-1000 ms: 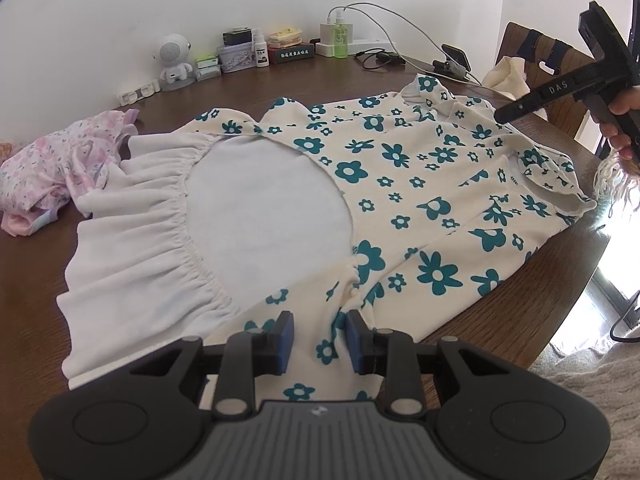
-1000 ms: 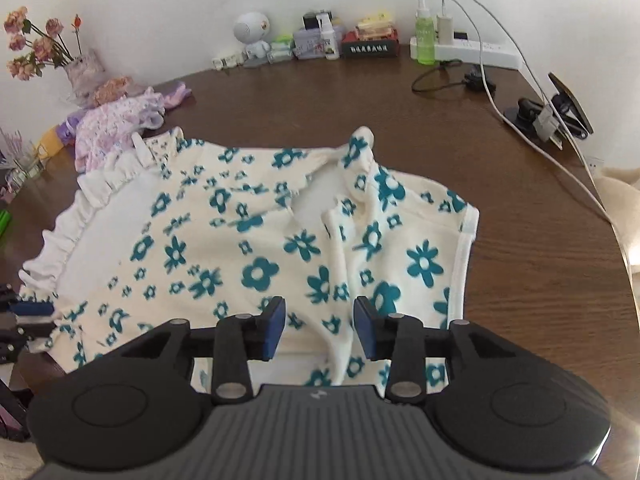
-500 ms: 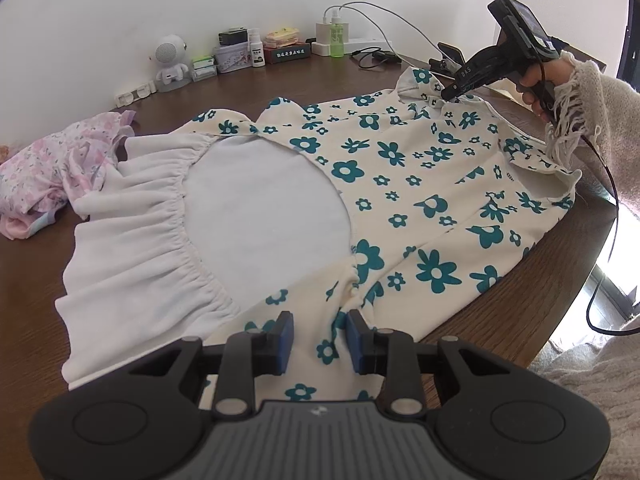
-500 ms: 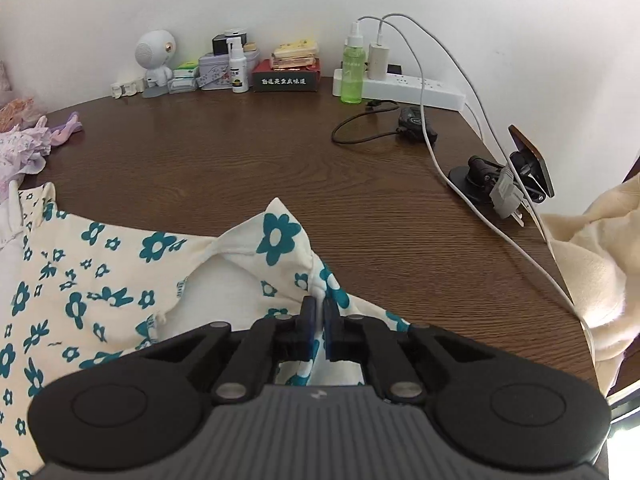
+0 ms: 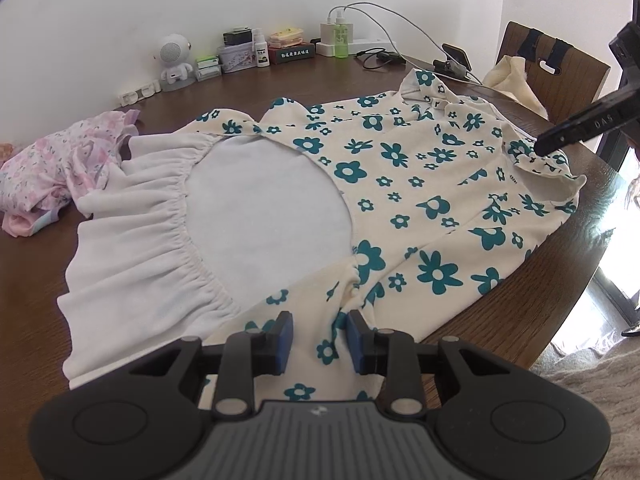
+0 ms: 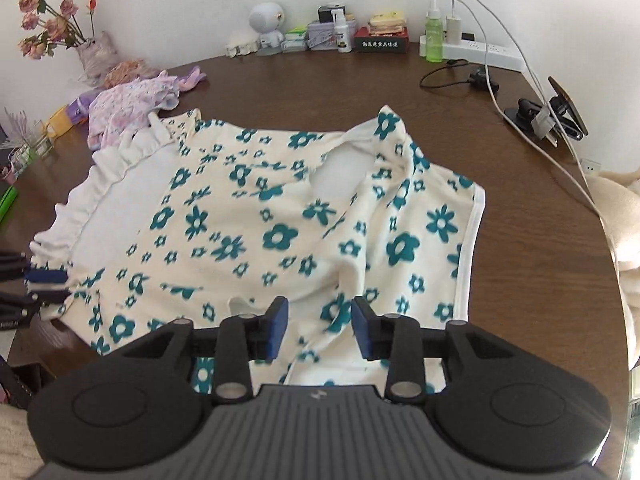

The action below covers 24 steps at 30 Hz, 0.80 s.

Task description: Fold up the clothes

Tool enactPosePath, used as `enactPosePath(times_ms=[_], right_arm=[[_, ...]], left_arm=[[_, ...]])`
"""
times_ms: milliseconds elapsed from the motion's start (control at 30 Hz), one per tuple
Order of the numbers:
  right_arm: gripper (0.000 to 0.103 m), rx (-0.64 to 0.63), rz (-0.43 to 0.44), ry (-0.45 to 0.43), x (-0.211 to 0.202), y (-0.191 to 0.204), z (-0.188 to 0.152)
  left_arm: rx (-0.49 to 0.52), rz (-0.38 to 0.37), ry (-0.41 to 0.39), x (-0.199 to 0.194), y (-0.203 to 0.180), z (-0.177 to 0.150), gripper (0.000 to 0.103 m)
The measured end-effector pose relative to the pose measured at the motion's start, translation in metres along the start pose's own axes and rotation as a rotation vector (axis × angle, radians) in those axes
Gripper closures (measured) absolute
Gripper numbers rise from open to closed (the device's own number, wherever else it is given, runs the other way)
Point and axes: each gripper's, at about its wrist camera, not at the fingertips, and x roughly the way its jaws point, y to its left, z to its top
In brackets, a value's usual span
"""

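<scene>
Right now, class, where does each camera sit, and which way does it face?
Left wrist: on the left gripper, facing across the floral dress from its ruffled hem; its own jaws show, and the right gripper.
Right wrist: on the right gripper, facing the wall; own jaws open above the cloth.
Shared: the dress, white robot figure, green bottle.

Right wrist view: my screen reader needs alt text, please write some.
A cream dress with teal flowers lies spread on a brown table, the open right gripper over its near edge. The left gripper shows at the left edge.
</scene>
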Motion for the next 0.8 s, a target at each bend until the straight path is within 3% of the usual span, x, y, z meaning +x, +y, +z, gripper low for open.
enactPosePath(times_ms=[67, 133, 367, 433, 600, 700, 800], right_arm=[[0.069, -0.045, -0.023, 0.034, 0.004, 0.009, -0.014], [0.088, -0.081, -0.046, 0.053, 0.005, 0.011, -0.026], [0.088, -0.054, -0.086, 0.055, -0.006, 0.001, -0.041], [0.084, -0.015, -0.058, 0.025, -0.013, 0.0, -0.043], [0.075, 0.045, -0.002, -0.104, -0.043, 0.014, -0.049], [0.064, 0.06, 0.008, -0.153, -0.051, 0.027, -0.056], [0.051, 0.091, 0.01, -0.187, -0.052, 0.04, -0.066]], left_arm=[[-0.002, 0.003, -0.001, 0.0, 0.0, 0.0, 0.075], [-0.008, 0.002, -0.002, 0.0, 0.001, -0.001, 0.075], [-0.041, 0.004, -0.009, -0.002, 0.003, -0.002, 0.07], [-0.084, 0.001, -0.039, -0.007, 0.007, -0.003, 0.065], [-0.248, 0.063, -0.199, -0.042, 0.017, -0.011, 0.053], [-0.344, 0.1, -0.254, -0.06, 0.02, -0.021, 0.039], [-0.43, 0.125, -0.283, -0.074, 0.016, -0.035, 0.017]])
